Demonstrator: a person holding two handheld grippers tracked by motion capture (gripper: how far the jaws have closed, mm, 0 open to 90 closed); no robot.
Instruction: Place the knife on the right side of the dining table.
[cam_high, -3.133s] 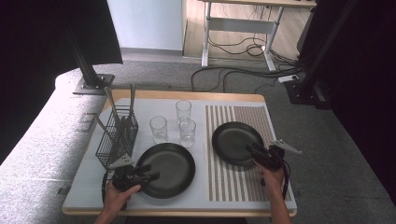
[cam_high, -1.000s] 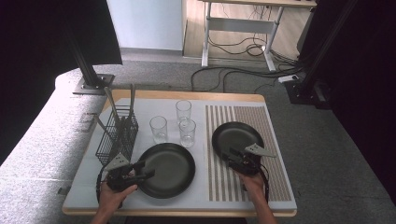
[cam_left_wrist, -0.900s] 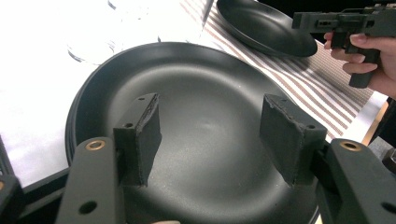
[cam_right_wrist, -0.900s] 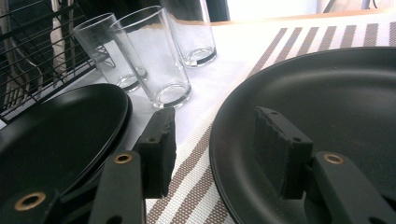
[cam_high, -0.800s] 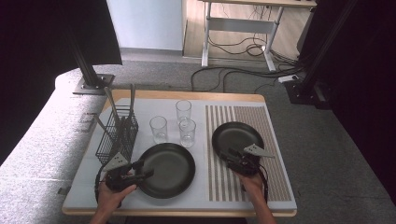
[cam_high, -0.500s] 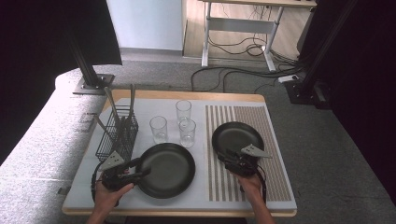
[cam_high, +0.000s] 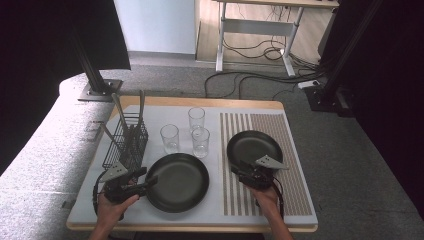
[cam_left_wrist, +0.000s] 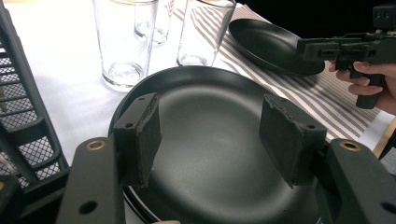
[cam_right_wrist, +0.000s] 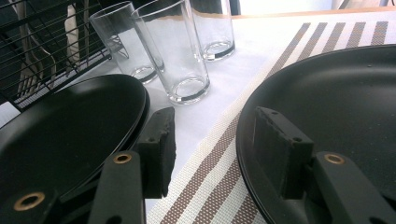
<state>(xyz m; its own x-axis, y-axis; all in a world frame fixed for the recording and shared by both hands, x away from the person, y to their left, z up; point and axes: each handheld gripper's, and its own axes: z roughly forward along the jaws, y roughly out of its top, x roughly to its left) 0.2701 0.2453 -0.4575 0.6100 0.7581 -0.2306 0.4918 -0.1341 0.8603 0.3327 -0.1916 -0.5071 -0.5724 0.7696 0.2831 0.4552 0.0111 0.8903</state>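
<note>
My table (cam_high: 250, 104): pale wooden top, rim showing at far edge and near edge. White cloth mat (cam_high: 165, 117) covers left part; brown-and-cream striped woven placemat (cam_high: 295, 150) covers right part. On white mat: black wire cutlery basket (cam_high: 127, 145) at left, three clear drinking glasses (cam_high: 170, 138) clustered in middle, large black round plate (cam_high: 177, 181) in front of them, near me. On striped placemat: smaller black round plate (cam_high: 254, 148), its left rim near placemat's left edge.
</note>
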